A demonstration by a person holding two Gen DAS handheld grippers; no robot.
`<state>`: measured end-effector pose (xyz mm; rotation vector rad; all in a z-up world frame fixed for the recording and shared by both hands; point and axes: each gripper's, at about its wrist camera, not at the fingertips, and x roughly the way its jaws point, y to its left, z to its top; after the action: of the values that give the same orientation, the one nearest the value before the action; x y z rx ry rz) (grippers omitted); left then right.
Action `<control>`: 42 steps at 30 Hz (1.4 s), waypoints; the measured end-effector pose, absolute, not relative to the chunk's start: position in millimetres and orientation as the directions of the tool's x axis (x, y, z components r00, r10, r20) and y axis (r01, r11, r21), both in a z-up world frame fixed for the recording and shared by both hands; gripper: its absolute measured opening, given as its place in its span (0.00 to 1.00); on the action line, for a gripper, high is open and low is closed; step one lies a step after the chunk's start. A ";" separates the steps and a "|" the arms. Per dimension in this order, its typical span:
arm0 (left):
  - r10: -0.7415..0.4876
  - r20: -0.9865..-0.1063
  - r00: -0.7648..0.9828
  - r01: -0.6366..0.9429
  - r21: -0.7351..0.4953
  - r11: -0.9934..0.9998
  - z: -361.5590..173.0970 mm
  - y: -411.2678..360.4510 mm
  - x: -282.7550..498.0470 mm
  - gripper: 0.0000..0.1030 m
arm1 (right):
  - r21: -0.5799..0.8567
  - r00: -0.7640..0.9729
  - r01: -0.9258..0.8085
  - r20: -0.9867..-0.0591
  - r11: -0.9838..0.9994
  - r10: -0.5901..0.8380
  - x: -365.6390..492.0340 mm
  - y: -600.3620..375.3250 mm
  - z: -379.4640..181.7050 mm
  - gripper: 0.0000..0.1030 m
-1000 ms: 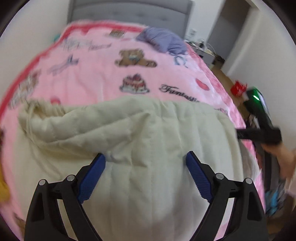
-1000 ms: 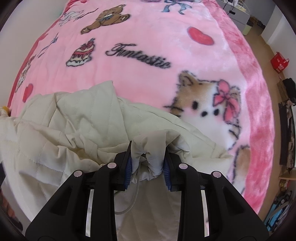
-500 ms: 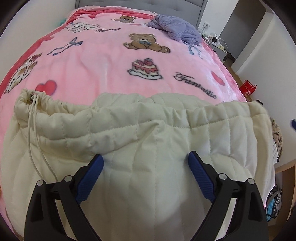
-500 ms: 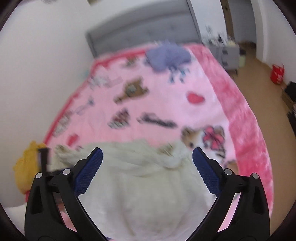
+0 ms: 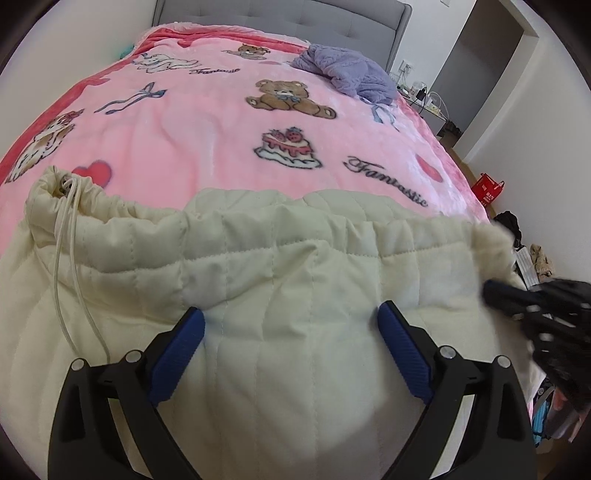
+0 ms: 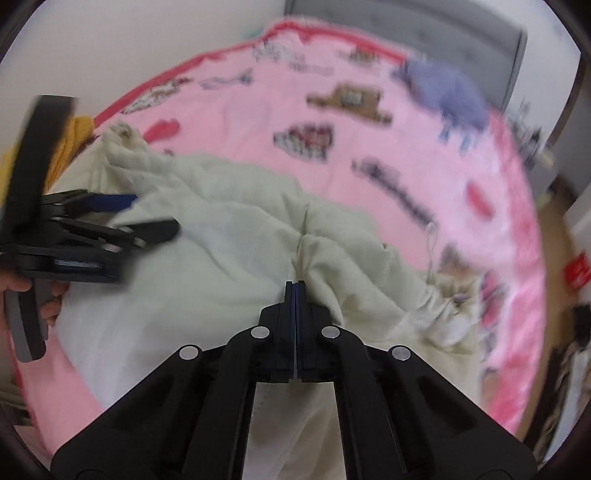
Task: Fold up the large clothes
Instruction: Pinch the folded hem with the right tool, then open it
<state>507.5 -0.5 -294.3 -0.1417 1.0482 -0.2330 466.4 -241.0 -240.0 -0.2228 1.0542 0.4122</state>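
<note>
A cream quilted garment (image 5: 280,280) with a drawstring waistband lies on the near part of the pink blanket (image 5: 207,122). Its white cord (image 5: 64,258) hangs at the left. My left gripper (image 5: 291,332) is open just above the cloth, holding nothing. My right gripper (image 6: 295,286) is shut on a fold of the cream garment (image 6: 229,236) near its right side. The right gripper shows blurred at the right edge of the left wrist view (image 5: 546,306). The left gripper shows at the left of the right wrist view (image 6: 122,218).
A purple knit garment (image 5: 351,72) lies near the grey headboard (image 5: 280,18). A yellow cloth (image 6: 70,140) sits at the bed's left edge. A red bag (image 5: 489,188) and clutter lie on the floor right of the bed.
My right gripper opened, swung over the bed, then came down and shut on a fold of the garment. The waistband now lies spread flat. My left gripper stayed open over the cloth.
</note>
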 end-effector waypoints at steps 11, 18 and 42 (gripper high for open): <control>-0.210 -0.862 0.461 0.113 -0.178 0.978 -310.8 -6.1 520.2 0.90 | 0.132 0.272 -0.350 -0.933 0.927 0.236 496.3 -234.6 -292.8 0.00; -0.214 -0.863 0.458 0.121 -0.178 0.977 -311.4 -5.5 519.0 0.93 | 0.195 0.465 -0.346 -0.814 0.918 0.349 461.8 -252.4 -233.5 0.17; -0.249 -0.827 0.505 0.189 -0.175 0.966 -284.8 2.4 501.6 0.94 | 0.213 0.400 -0.169 -0.878 0.962 0.265 455.7 -280.3 -280.6 0.06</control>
<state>501.6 2.4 -284.8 -0.0650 1.0075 -0.2640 455.7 -280.3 -280.6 0.0950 1.1270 0.2751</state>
